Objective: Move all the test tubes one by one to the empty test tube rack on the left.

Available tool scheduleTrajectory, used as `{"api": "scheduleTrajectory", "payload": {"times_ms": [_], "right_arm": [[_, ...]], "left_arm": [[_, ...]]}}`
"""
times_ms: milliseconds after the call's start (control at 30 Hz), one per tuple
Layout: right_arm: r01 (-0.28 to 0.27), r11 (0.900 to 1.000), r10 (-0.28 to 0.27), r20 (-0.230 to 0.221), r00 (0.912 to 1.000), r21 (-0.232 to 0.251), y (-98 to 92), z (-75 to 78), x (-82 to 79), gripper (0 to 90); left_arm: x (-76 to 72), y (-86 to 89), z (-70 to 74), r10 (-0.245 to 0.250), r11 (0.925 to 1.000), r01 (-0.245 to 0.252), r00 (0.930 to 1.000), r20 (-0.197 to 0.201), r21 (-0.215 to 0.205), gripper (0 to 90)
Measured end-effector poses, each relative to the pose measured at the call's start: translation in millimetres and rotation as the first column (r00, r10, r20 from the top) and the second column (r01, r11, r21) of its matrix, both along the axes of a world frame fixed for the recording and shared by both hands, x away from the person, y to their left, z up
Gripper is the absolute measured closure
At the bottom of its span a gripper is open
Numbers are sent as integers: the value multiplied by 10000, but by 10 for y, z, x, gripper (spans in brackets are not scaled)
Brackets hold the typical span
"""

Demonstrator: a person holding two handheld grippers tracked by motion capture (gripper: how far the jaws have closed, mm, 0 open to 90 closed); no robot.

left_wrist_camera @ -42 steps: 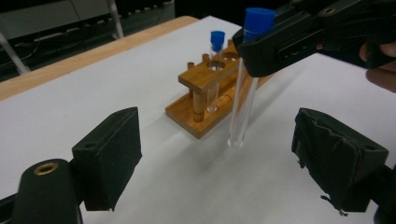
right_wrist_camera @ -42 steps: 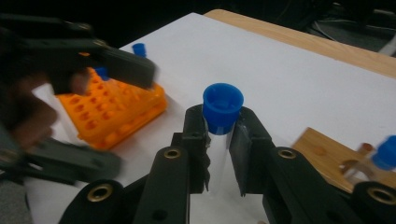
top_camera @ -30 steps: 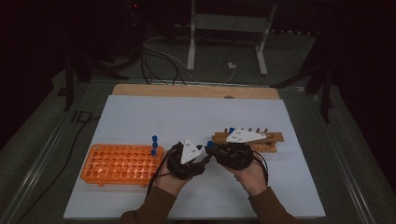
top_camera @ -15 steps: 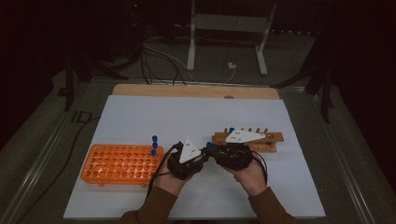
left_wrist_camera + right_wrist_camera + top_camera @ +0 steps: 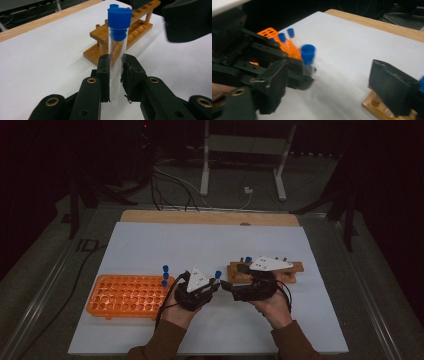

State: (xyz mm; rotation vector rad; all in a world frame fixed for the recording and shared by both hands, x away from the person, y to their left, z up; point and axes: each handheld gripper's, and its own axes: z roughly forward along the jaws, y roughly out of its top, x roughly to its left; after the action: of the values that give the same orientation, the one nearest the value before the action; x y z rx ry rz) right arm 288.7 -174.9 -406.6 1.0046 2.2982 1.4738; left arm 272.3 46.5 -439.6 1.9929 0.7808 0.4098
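Right tongs (image 5: 226,286) just sprang open, nothing between them now; left tongs (image 5: 115,75) closed on the blue-capped tube (image 5: 116,50), upright. Handover looks done; orange rack (image 5: 127,295) sits just left of left tongs, likely next stop.

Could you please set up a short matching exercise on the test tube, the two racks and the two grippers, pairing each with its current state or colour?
Things:
1. capped tube
2. plastic rack
3. wooden rack
4. right gripper

States:
A. jaws apart, having just been opening, nothing between them
B. orange, with three blue-capped tubes at one end
C. clamped upright in the left gripper
D. light brown, beside the right hand

Pairs: 1-C, 2-B, 3-D, 4-A
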Motion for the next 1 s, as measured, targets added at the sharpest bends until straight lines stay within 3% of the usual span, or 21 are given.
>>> {"api": "scheduleTrajectory", "payload": {"times_ms": [300, 500, 1000], "right_arm": [[737, 9969, -730, 246, 9970, -275, -141, -49, 54, 19], [1015, 9938, -1000, 331, 9944, -465, -204, -74, 68, 9], [1679, 9854, -1671, 284, 9855, -289, -400, -119, 92, 0]], "left_arm": [[-34, 118, 24, 228, 9993, -227, 9997, 40, -288, 771], [-53, 224, 45, 368, 9981, -365, 9993, 47, -489, 771], [-115, 517, 73, 703, 9941, -701, 9975, -9, -826, 770]]}}
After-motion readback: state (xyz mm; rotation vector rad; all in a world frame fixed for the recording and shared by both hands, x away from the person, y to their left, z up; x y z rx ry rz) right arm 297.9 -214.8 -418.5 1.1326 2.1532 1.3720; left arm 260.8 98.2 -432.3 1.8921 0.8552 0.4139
